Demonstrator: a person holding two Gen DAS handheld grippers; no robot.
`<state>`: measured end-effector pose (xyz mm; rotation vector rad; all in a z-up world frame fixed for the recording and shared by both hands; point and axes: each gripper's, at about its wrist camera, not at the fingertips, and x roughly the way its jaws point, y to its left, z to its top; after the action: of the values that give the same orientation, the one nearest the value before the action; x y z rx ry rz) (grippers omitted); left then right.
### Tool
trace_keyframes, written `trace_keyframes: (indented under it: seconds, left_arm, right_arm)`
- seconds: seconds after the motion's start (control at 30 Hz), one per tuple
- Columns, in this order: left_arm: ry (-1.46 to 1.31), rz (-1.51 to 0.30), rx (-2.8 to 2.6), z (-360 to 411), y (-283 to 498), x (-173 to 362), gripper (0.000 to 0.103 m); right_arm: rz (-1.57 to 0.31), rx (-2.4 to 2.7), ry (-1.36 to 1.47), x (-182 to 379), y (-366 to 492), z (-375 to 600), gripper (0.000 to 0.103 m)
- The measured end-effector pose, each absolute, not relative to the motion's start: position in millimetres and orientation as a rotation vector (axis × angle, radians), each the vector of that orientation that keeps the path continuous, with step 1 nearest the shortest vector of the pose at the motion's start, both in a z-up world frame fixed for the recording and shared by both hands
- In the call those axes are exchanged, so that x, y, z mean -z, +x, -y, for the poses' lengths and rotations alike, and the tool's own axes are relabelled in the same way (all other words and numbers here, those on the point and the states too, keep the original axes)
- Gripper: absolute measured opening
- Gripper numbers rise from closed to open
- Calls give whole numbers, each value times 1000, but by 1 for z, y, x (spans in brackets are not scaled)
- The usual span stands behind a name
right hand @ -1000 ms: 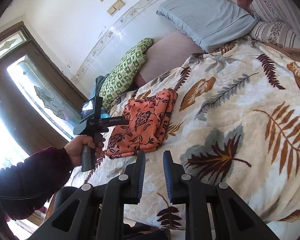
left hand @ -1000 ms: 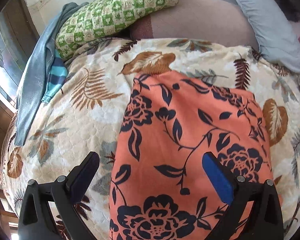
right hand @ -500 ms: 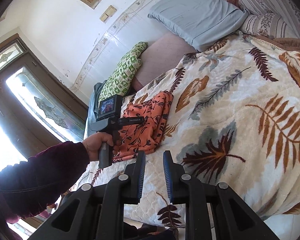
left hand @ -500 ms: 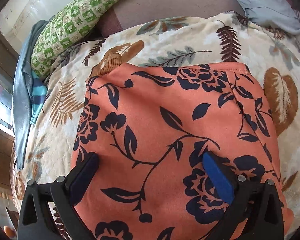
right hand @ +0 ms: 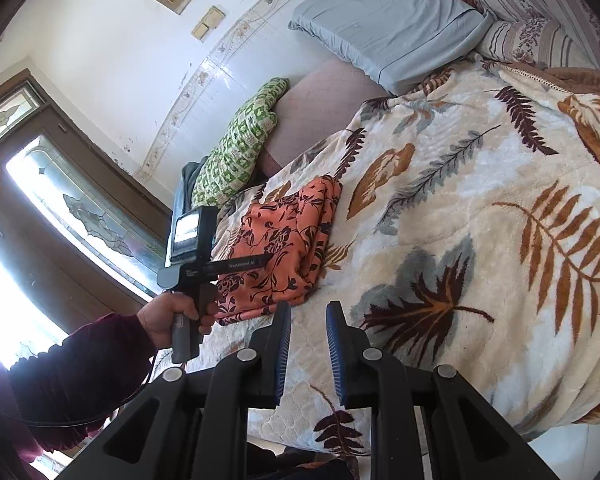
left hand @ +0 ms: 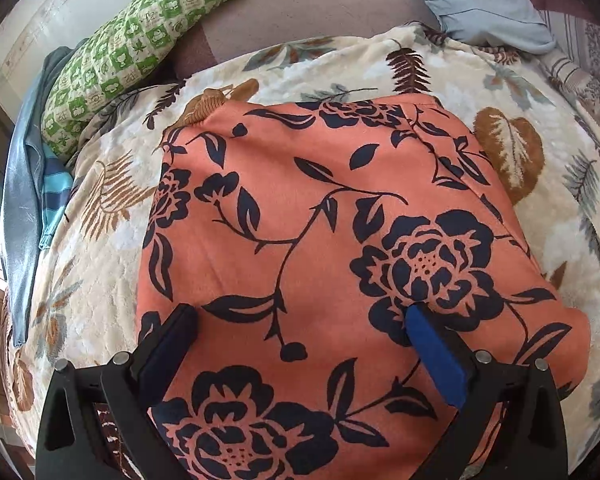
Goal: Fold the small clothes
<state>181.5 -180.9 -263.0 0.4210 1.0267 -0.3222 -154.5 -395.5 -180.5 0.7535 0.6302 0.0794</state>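
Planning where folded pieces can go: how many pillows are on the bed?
2. A green checked pillow lies by the wall, beyond the orange garment. A pale blue pillow lies at the bed's head. Striped bedding beyond it may hide more.

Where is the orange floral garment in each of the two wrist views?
Left wrist: the orange garment fills the centre and bottom of the picture, under the open left gripper.
Right wrist: it lies folded left of centre on the blanket, beyond the left gripper; the right gripper is empty, jaws narrowly apart.
Shared landmark: the green pillow, upper left and above the garment.
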Motion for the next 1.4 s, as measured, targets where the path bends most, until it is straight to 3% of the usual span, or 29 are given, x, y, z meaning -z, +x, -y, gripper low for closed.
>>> trace_keyframes:
  seconds: [0.3,0.7,1.0,1.17,1.4]
  left_arm:
    - [314,-968,346,180,192,231,103]
    - [362,-1020,429,190,198,258,103]
    - [223,-912,277,88,193,238,103]
    - [48,-1082,293,48,219,264,103]
    - [37,-1020,346,39,223,253,103]
  right_arm:
    - [-651,-92,761,184,-145,392,21]
    - [-711,-116,743,190,-116,372,21]
    - [-788,-132,684,198,-80,341,21]
    - [-854,-75,602,203,-28,322,21]
    - [-862,-9,458,197,88,275,21]
